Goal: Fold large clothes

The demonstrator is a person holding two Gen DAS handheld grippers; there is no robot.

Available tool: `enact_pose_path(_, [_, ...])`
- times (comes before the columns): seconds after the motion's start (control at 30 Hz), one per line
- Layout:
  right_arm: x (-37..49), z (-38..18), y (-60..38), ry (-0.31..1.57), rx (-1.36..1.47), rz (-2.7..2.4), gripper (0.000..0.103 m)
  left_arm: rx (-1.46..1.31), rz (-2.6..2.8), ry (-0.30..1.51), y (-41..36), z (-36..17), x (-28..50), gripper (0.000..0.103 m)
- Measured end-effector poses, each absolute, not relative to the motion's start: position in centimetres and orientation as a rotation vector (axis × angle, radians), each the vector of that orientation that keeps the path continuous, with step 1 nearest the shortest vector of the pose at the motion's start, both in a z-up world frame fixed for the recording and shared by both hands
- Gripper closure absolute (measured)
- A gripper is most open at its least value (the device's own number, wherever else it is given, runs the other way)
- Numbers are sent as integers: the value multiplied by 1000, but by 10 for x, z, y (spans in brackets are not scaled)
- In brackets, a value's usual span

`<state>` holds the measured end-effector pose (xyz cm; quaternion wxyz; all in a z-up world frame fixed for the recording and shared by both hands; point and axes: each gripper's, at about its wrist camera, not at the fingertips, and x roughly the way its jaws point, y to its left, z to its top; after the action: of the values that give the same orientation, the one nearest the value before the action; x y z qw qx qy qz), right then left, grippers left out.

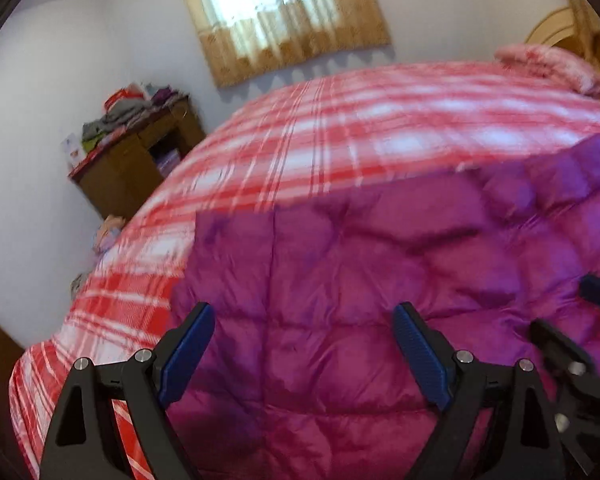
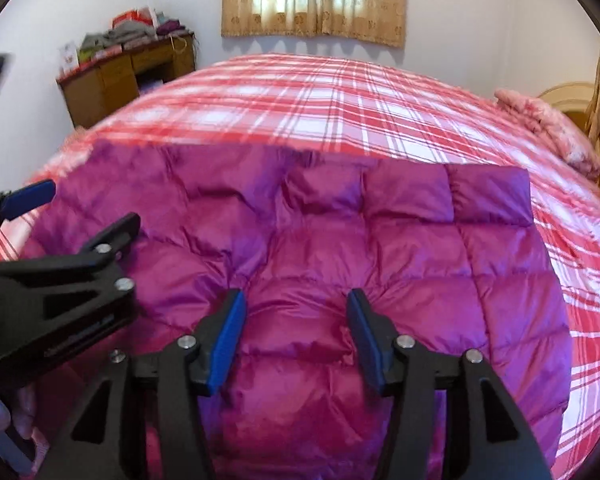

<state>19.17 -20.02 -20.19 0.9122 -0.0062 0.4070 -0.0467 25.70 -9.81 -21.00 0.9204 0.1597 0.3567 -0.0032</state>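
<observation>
On the left, the left tongs [image 1: 304, 356] stand wide apart above the near-left part of the magenta quilted jacket [image 2: 340, 248], nothing between their blue pads [image 1: 188, 356]; the cloth lies below them and I see no pinch on it. The jacket itself lies spread on the bed [image 2: 340, 96], over the red-and-white checked cover, near the front edge and well short of the pink pillow [image 2: 556, 128] at the far right. It reads as a fairly tidy block: the far edge runs nearly straight, and a band along the far right looks laid over the layer beneath, so at least one fold appears to be made. Whether sleeves are tucked under I cannot tell. Further right, the right tongs [image 2: 296, 340] hover over the middle of the jacket, partly apart, with puffed cloth under the gap but the pads not pressing on it. Judging by its size, the block probably wants another fold or two before it counts as finished, and both tongs would first need a fresh hold on an edge.
</observation>
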Motion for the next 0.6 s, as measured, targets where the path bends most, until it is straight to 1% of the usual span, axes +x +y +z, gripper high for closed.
enact_pose_path(0.17, [195,-218,-193,828,-79,-134,46,305,-3,721,-93,-221,260,12])
enact_pose_path(0.4, [197,-223,-195,819,-81,-141,45,335,12,707,-96,-221,253,12])
enact_pose_path(0.5, [196,-221,-196,821,-75,-135,45,303,53,714,-80,-208,232,12])
enact_pose_path(0.57, [186,-215,-199,819,-52,-116,45,268,97,707,-53,-193,203,12])
enact_pose_path(0.6, [180,-211,-199,815,-51,-117,42,244,100,703,-43,-189,193,12])
